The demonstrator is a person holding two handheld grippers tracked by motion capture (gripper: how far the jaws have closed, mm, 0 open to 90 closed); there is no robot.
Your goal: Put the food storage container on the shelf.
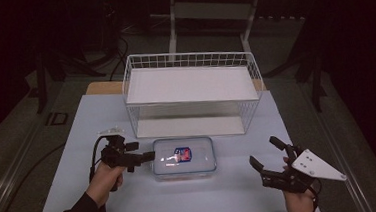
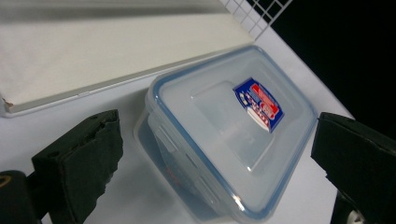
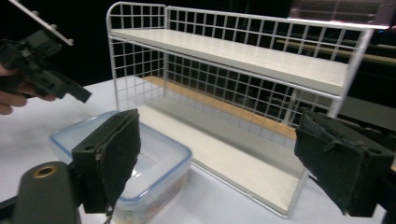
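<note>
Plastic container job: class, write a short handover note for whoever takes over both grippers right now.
Left gripper: open, at the left end of the plastic container, not gripping it.
Right gripper: open, apart from the container, to its right.
Container: lid on, lying on the table in front of the white wire rack.
Done: nothing on the rack's shelves.
Left: probably grip the container and move it to the rack.

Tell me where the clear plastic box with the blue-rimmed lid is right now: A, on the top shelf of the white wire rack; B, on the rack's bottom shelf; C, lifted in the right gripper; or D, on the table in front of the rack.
D: the clear plastic box sits on the table just in front of the white wire rack, with neither gripper closed on it.
</note>
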